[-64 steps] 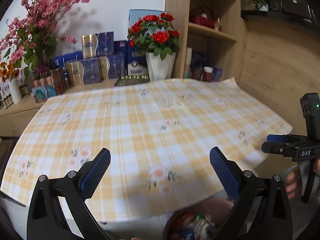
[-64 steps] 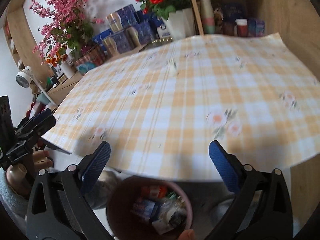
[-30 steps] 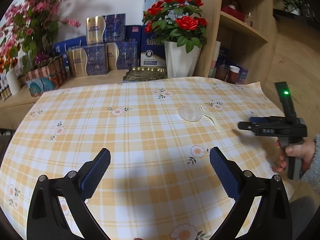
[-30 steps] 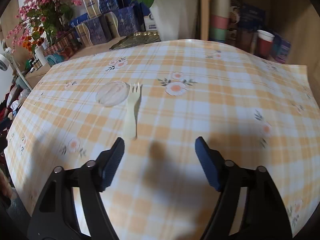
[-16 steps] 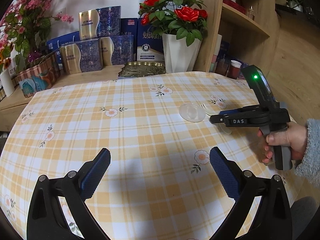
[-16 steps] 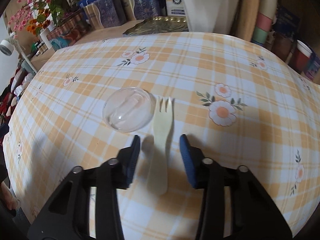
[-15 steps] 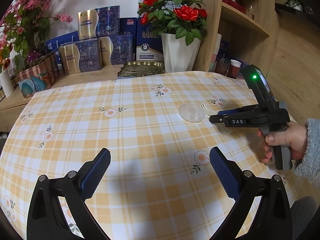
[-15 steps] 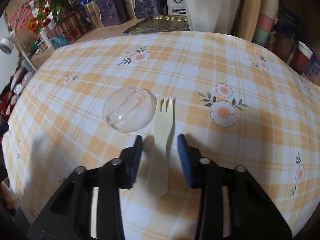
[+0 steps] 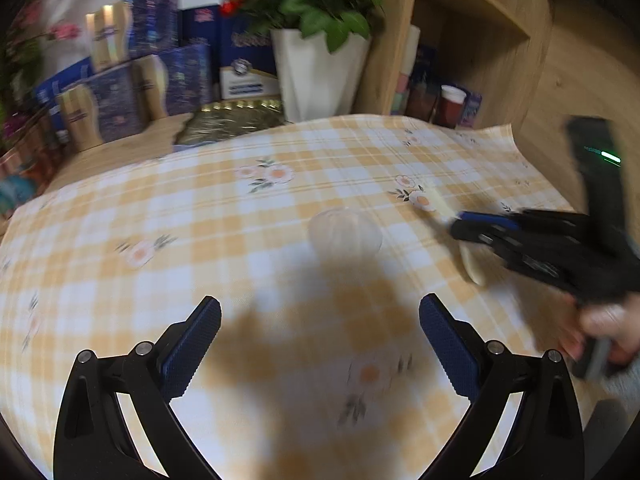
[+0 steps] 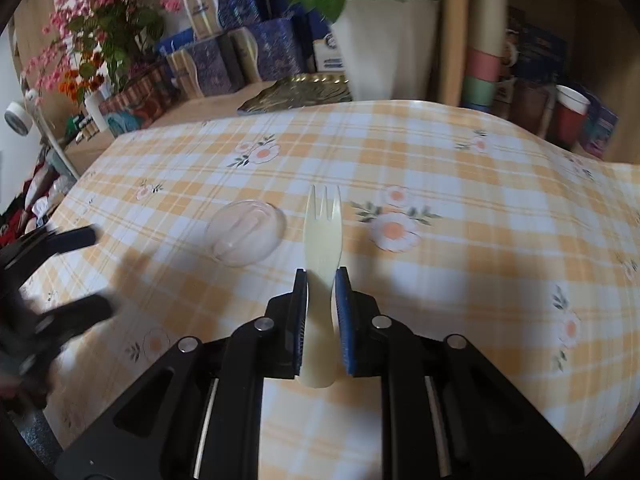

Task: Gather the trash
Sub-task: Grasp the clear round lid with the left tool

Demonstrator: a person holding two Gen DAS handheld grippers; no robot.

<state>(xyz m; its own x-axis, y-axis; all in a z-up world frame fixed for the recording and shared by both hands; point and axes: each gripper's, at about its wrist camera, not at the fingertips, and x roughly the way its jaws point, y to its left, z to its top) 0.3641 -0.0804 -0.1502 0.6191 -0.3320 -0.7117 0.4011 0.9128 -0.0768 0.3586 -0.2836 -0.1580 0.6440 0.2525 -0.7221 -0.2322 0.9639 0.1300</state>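
Closing around a pale plastic fork, the right gripper is bringing its blue pads in against the two edges of the handle, with the pads at or almost at the plastic. The fork is lying flat on the yellow-checked tablecloth, its tines pointing away from the camera towards the shelves, its handle end showing just behind the pads. Just to the left of the fork, a clear plastic dome lid is resting on the cloth, close to the fork but apart from it.

In the left wrist view, the left gripper is hovering above the cloth with its jaws spread wide and nothing between them, casting a broad shadow on the fabric. The clear lid is sitting ahead of it, past the shadow. To the right, blurred, the right gripper is reaching in over the fork, held by a person's hand on its grip.

Behind the table, a white vase of red roses is standing beside a wooden shelf unit, with blue and gold gift boxes stacked to its left and a gold tray lying in front. A red paper cup is sitting on the lower shelf, and pink blossoms are filling the far left.
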